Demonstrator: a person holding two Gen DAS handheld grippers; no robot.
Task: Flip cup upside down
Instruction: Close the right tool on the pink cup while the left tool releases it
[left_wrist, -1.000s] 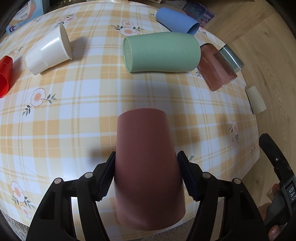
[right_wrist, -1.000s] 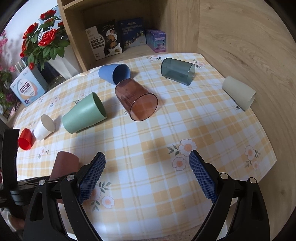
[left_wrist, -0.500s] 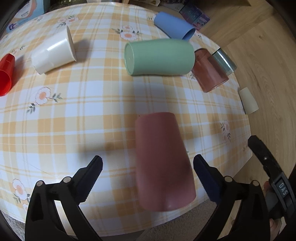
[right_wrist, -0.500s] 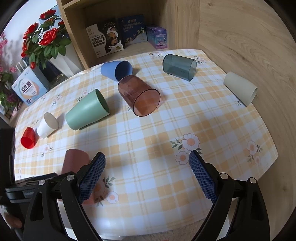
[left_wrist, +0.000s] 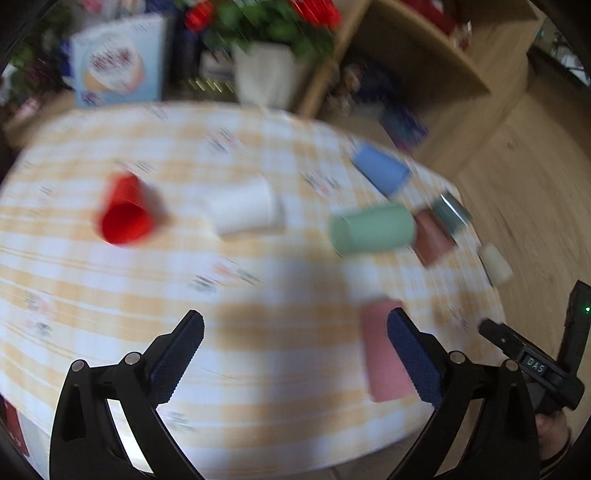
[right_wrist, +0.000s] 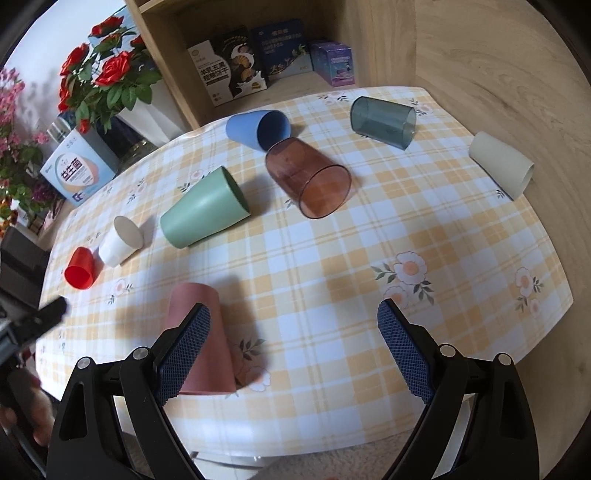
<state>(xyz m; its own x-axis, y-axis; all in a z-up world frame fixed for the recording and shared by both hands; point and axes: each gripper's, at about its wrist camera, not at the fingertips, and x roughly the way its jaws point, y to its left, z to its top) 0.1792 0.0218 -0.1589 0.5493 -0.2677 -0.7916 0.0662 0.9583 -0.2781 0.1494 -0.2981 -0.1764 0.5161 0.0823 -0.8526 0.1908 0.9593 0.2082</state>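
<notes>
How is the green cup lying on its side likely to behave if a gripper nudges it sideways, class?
The green cup lies on its side on the smooth checked tablecloth, so it would probably roll. Its mouth looks wider than its base, so it would likely curve, not run straight. It looks like stiff, light plastic, so a gentle push should move it.

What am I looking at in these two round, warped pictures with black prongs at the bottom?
Each picture comes from a camera on a hand-held grasping tool; a person holds one in each hand. The prongs are its two fingers. The left tool and the right tool are both open and hold nothing. Below is a checked tablecloth. A pink cup stands upside down near the edge. The rest lie on their sides: red cup, white cup, green cup, blue cup, brown clear cup, grey clear cup, beige cup. The left picture is blurred.
</notes>
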